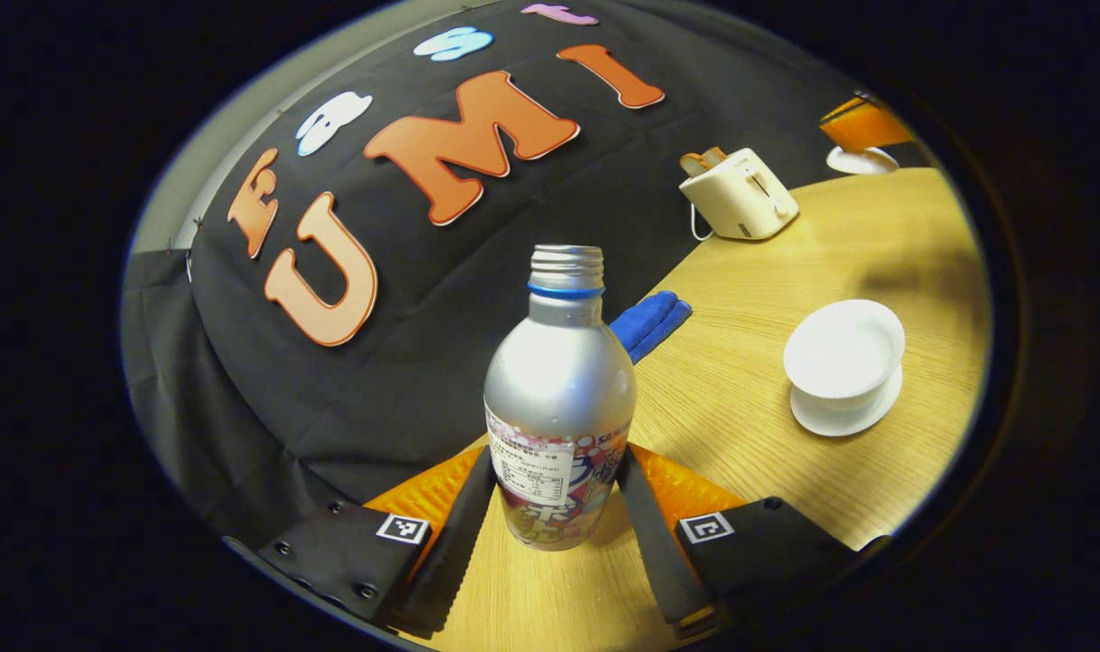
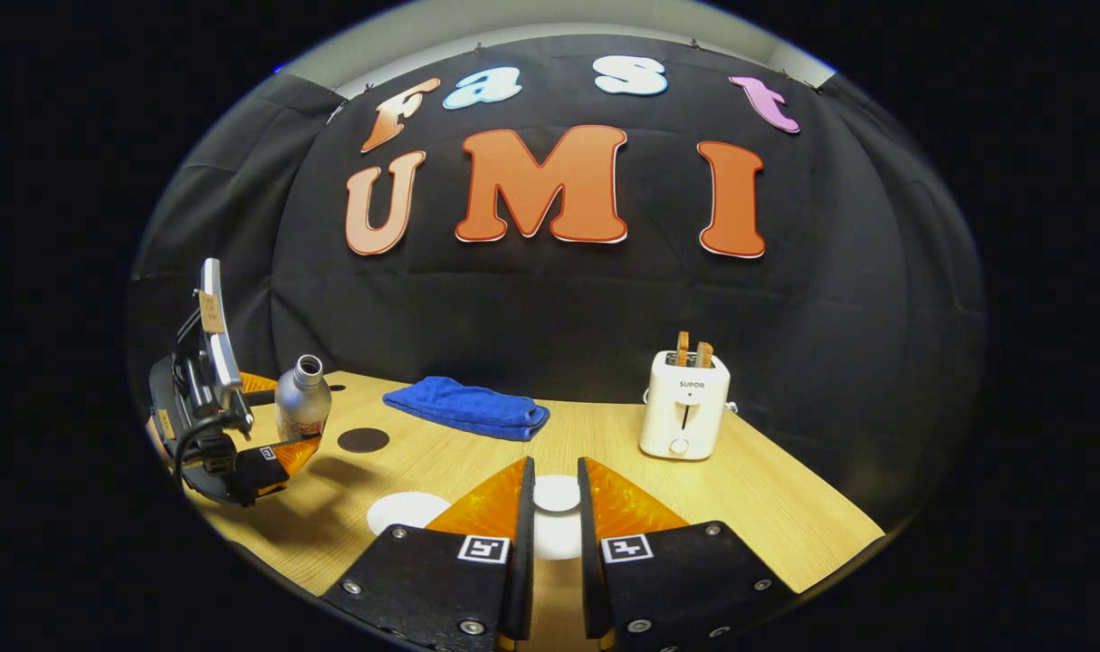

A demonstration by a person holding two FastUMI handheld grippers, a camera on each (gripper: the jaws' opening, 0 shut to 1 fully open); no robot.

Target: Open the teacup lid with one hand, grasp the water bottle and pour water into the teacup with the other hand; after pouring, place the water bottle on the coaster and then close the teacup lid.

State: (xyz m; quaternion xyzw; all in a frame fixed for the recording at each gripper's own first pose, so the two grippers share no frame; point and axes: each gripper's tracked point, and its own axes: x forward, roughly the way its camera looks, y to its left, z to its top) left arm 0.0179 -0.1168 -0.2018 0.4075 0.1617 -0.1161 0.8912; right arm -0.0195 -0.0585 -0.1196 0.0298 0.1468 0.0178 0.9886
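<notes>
In the left gripper view the left gripper (image 1: 557, 507) is clamped on the uncapped water bottle (image 1: 559, 398), with the open teacup (image 1: 845, 355) ahead to its right, while in the right gripper view the right gripper (image 2: 554, 521) pinches the white lid (image 2: 557, 493) between its fingers, the coaster (image 2: 363, 440) lying ahead to its left.

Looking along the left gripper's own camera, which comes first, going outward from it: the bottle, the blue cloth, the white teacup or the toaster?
In the left gripper view, nearest first:
1. The bottle, between the fingers of the left gripper.
2. The blue cloth, just behind the bottle, and the teacup, off to the right: too close to call.
3. The toaster, far back by the wall.
</notes>
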